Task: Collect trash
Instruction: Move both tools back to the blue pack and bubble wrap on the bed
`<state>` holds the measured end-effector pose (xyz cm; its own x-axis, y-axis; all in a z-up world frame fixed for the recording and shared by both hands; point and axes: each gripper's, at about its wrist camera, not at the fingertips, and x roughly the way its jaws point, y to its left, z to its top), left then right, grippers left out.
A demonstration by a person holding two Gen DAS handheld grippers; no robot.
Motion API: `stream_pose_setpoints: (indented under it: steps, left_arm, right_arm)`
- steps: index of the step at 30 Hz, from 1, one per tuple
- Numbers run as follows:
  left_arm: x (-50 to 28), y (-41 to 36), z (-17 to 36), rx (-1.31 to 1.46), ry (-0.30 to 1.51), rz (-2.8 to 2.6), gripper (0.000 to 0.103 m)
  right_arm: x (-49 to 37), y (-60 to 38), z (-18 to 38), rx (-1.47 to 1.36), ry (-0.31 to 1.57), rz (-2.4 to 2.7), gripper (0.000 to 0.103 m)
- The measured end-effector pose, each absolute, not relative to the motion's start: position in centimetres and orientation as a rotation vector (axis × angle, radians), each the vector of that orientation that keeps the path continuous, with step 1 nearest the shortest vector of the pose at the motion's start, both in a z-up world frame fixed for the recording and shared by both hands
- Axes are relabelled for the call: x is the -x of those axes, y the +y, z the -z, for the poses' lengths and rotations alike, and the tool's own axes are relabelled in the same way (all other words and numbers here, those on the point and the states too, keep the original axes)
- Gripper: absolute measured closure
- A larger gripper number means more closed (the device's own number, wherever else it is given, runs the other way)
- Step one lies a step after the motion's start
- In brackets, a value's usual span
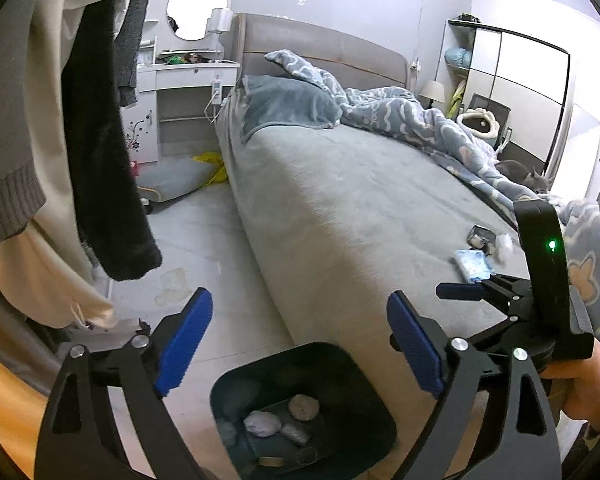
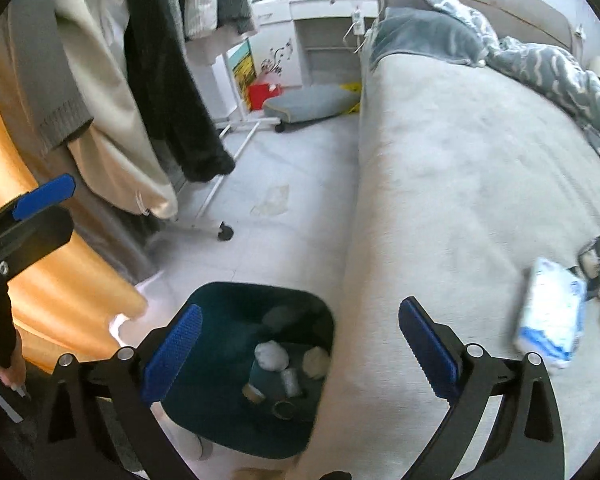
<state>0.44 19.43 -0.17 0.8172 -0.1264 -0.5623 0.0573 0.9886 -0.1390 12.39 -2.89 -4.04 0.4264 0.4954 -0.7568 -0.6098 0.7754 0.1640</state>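
A dark teal bin (image 1: 374,408) stands on the floor against the bed's side; it also shows in the right wrist view (image 2: 228,304). Crumpled tissue wads (image 1: 262,423) lie inside it with other scraps (image 2: 272,355). On the grey bed (image 1: 340,208) lie a blue-and-white packet (image 1: 473,264), a dark wrapper (image 1: 480,236) and a white wad (image 1: 505,245). The packet (image 2: 550,318) and wrapper (image 2: 599,262) also show in the right wrist view. My left gripper (image 1: 300,344) is open and empty above the bin. My right gripper (image 2: 300,352) is open and empty over the bin and bed edge.
Clothes hang on a wheeled rack (image 2: 220,196) at the left. A grey cushion (image 2: 312,102) and yellow bag lie on the floor by a white vanity (image 1: 188,76). A patterned duvet (image 1: 420,120) and a grey cat (image 1: 524,174) are on the bed's far side.
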Motion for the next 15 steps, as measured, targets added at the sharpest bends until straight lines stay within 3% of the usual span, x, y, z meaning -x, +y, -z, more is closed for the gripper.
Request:
stream_pose_setpoints:
  steps: [15]
  left_arm:
    - [-3.7, 14.2, -0.2, 0.133, 0.632, 0.165, 0.006]
  right_arm:
    - [-15.8, -11.2, 0.0, 0.078, 0.758, -0.574, 0.003]
